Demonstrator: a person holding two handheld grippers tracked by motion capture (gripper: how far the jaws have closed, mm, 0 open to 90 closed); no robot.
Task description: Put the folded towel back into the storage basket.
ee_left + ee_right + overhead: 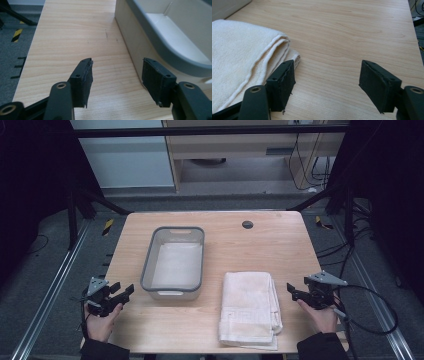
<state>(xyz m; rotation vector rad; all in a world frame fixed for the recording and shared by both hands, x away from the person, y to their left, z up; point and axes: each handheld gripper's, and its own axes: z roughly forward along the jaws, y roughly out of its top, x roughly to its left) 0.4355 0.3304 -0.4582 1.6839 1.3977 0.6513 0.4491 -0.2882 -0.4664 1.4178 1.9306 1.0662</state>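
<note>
A light wooden table stands on grey carpet, with metal floor rails along both sides and dark curtains beyond them. At its near left edge the left gripper hovers with its jaws wide apart and nothing between them, just beside a grey-rimmed plastic basin that sits left of the centre. A folded cream towel lies to the right of the basin, at the near edge. Far across the table is a small round cable hole. The right gripper is near the towel's right edge, jaws wide and holding nothing. Pale cabinets and loose cables fill the far floor.
</note>
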